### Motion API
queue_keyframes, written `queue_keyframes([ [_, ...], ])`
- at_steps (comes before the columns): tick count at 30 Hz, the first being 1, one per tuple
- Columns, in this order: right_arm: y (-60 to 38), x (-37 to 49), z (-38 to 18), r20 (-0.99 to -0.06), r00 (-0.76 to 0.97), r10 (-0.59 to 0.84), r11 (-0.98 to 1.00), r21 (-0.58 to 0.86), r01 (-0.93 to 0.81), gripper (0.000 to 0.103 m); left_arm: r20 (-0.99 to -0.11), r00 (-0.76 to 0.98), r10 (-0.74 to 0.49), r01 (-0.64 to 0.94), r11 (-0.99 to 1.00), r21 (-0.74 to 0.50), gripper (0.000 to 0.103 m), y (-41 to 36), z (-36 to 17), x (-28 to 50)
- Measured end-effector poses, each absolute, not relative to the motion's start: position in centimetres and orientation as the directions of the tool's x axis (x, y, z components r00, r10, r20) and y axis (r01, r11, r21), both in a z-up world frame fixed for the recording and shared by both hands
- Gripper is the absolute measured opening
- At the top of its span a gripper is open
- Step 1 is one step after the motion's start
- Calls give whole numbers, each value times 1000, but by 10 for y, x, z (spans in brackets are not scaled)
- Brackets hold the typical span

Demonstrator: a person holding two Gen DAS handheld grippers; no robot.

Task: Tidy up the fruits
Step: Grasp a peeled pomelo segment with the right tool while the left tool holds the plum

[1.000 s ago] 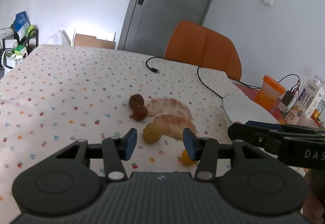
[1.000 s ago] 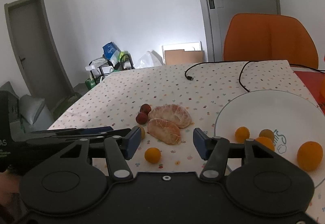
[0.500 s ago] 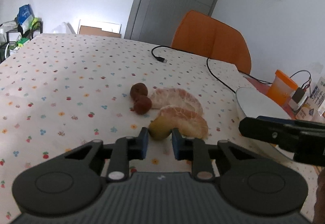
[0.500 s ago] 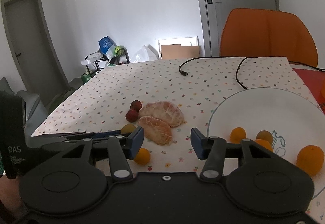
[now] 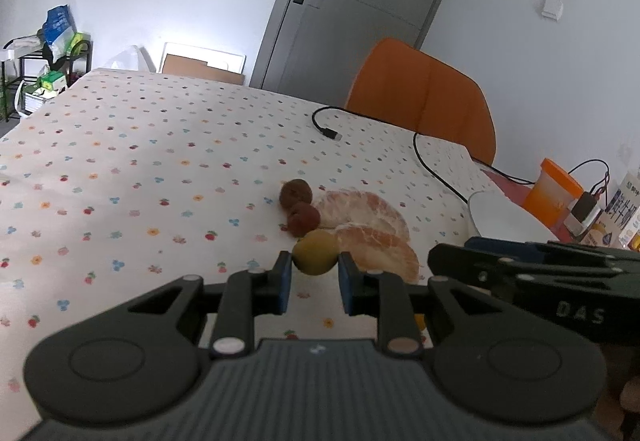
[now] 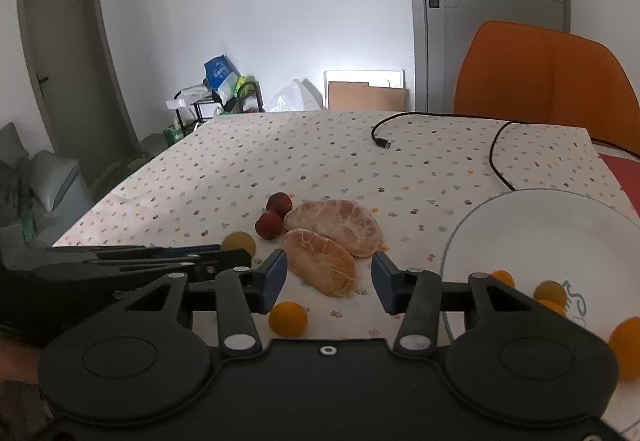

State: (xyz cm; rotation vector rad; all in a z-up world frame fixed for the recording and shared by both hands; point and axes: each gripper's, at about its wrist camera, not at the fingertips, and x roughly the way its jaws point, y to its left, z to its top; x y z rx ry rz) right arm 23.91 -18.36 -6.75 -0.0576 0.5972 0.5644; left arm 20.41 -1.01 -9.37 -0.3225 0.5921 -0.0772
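Note:
My left gripper (image 5: pixel 314 273) is shut on a small yellow-green fruit (image 5: pixel 315 252), which also shows in the right wrist view (image 6: pixel 239 241). Beside it lie two dark red fruits (image 5: pixel 305 220) and two peeled citrus halves (image 5: pixel 376 245). My right gripper (image 6: pixel 327 279) is open, its jaws either side of the nearer citrus half (image 6: pixel 322 261). A small orange fruit (image 6: pixel 287 319) lies on the cloth below its left finger. The white plate (image 6: pixel 560 225) at right holds several small orange fruits (image 6: pixel 628 341).
A black cable (image 5: pixel 420 149) runs across the dotted tablecloth (image 5: pixel 140 169). An orange chair (image 5: pixel 424 97) stands behind the table. An orange cup (image 5: pixel 554 191) and cartons (image 5: pixel 620 213) stand at the far right beyond the plate.
My left gripper closed from wide open onto the yellow-green fruit. My right gripper moved forward and left, toward the nearer citrus half.

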Motion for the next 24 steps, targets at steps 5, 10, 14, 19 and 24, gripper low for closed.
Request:
queue_keyframes([
  [5, -174, 247, -68, -560, 667, 492, 838, 97, -537, 47, -529, 835, -152, -37, 943, -330, 23, -2, -92, 200],
  [10, -163, 258, -71, -578, 651, 492, 830, 84, -552, 47, -526, 839, -137, -55, 941, -333, 23, 6, -90, 196],
  [14, -157, 268, -79, -601, 647, 470, 834, 62, -548, 47, -524, 842, -125, -68, 940, -333, 23, 12, -90, 193],
  [19, -152, 273, -87, -629, 630, 455, 831, 45, -555, 47, -525, 843, -117, -82, 937, -339, 23, 19, -91, 190],
  [24, -146, 262, -86, -638, 618, 460, 819, 37, -572, 48, -528, 842, -112, -92, 934, -344, 23, 24, -94, 188],
])
